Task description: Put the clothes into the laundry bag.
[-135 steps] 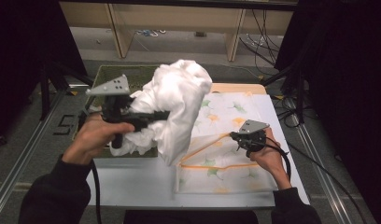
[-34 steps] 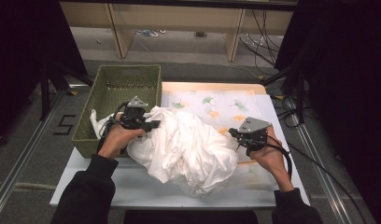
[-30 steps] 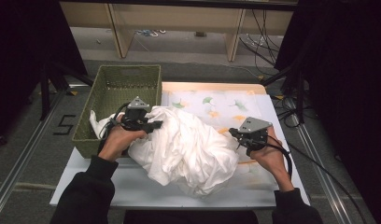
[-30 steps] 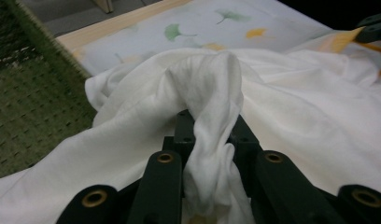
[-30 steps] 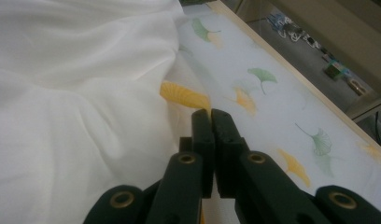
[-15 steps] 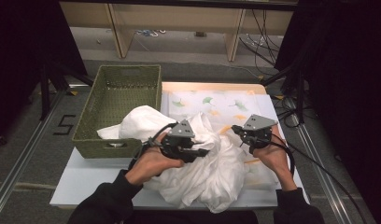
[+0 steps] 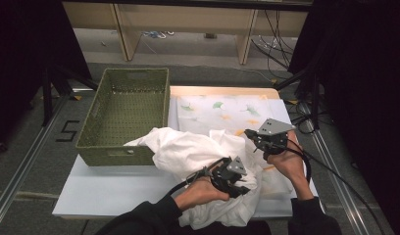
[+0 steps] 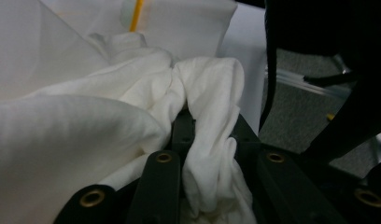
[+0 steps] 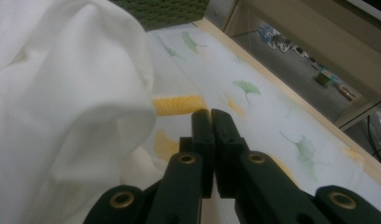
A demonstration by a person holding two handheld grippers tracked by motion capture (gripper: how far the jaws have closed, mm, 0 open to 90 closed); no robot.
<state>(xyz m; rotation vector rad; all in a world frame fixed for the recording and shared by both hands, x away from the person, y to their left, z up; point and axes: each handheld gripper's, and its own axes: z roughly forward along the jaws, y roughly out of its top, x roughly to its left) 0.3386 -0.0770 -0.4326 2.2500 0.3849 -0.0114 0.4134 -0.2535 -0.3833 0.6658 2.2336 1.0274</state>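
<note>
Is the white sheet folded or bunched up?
Bunched up: the white sheet lies crumpled in loose folds beside the green basket, a twisted bunch clamped in the left gripper.

One sign can be read: a black number "5" (image 7: 67,131) on the grey floor, seen in the high view. It stands just to the left of the green woven basket (image 7: 124,115), between a metal rail on the floor and the left wall of the basket, and it is about level with the middle of the basket. The digit is angular, made of straight strokes. No other text, label or brand can be read, not on the basket, not on the white cloth (image 7: 198,152) lying beside the basket, and not on the leaf-printed sheet (image 7: 217,110) to the right of the basket.
</note>
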